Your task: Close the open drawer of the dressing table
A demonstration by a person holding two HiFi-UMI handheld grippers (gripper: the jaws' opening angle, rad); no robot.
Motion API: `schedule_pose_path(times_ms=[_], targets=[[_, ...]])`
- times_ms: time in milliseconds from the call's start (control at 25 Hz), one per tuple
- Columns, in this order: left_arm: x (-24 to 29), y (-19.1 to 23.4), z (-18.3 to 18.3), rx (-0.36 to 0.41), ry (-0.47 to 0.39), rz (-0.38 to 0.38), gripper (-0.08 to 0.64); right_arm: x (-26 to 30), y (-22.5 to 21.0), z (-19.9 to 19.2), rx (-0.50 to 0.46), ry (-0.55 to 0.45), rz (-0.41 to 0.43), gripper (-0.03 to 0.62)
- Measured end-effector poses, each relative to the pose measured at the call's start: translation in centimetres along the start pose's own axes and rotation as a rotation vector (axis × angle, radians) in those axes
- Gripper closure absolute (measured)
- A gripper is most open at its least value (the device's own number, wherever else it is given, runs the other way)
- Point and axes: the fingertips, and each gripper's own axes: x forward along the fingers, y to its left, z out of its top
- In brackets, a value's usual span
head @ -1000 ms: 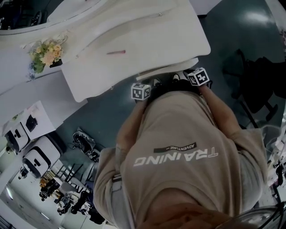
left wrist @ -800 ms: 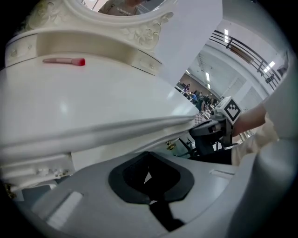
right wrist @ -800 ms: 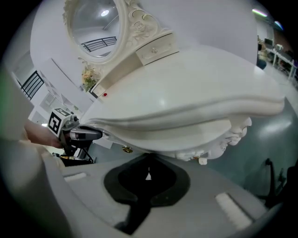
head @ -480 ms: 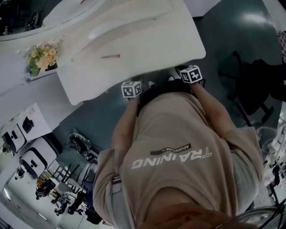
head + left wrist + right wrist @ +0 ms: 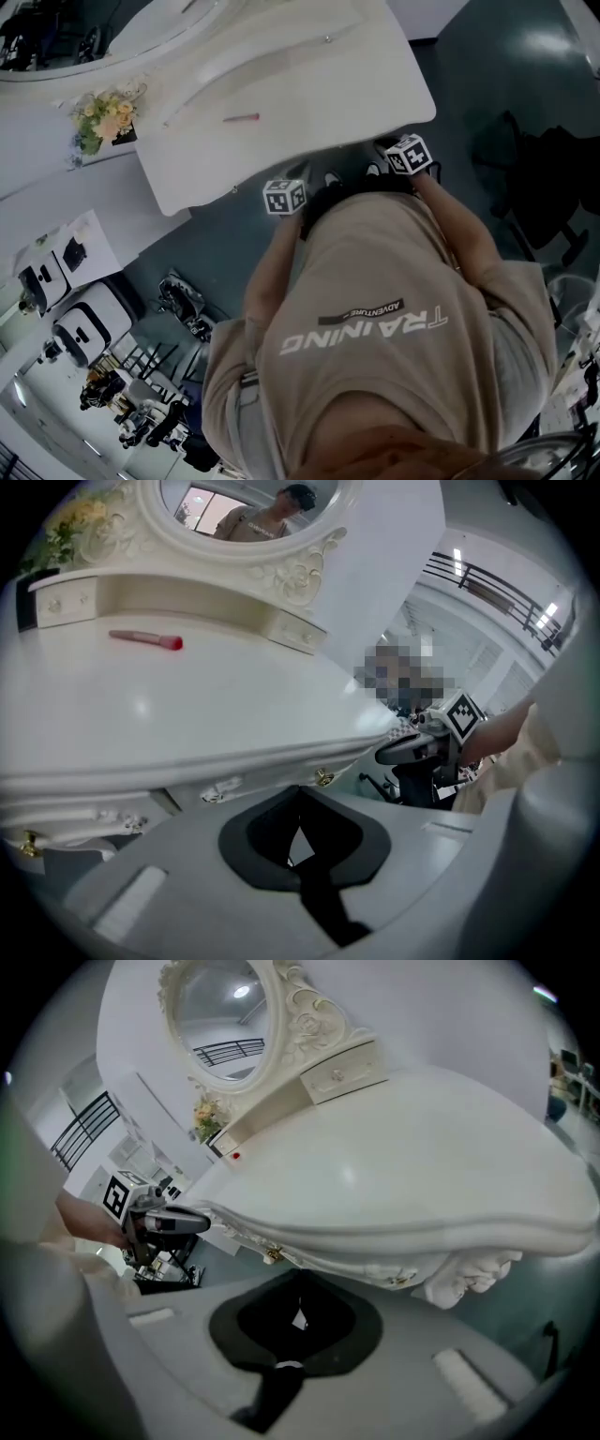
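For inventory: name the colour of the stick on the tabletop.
Pink stick, left gripper view best.

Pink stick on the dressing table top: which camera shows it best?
The left gripper view: the pink stick lies close and whole on the white tabletop, its redder tip visible. The head view shows it only as a thin pink sliver. The right gripper view shows just a tiny red speck.

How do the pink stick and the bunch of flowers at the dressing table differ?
The pink stick is thin, one colour, and lies flat; the bunch of flowers is bushy, yellow and peach with green leaves. The pink stick lies mid-tabletop; the bunch of flowers sits at the back left, by the mirror. Both are small beside the white dressing table.
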Motion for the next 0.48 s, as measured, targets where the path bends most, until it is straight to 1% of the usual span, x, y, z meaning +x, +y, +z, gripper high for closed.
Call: schedule_pose_path(times_ms=[80,160,240,320,400,480], targets=[[-0.8,-0.9,0.3,0.018,-0.031,-0.008,0.558,-1.0,1.0,0.0,-0.058,-0.002,0.023,0.588],[-1.6,-1.7,0.9,0.031,-0.071,-0.006,0.558,-2.3,2.0,0.5,-0.109,-0.032,0.044,0.588],[-2.4,-2.5,2.0,0.049,-0.123,0.004,0.558,-4.1,3.2,1.7,-0.129,-0.098,0.074,0.588],[-3.2,-3.5,3.5,0.079,-0.186,0.014,0.558,-6.2,4.4,3.2,-0.127,-0.175,0.09,0.588],[-4.4,-4.5,5.5,0.111,-0.26,0.028,0.558,-8.4,5.4,4.9,-0.14,-0.245,0.082,0.588],[-6.3,-5.1,7.9,0.148,-0.339,0.057,0.558,-10.6,6.6,7.2,-0.173,-0.316,0.064,0.588]])
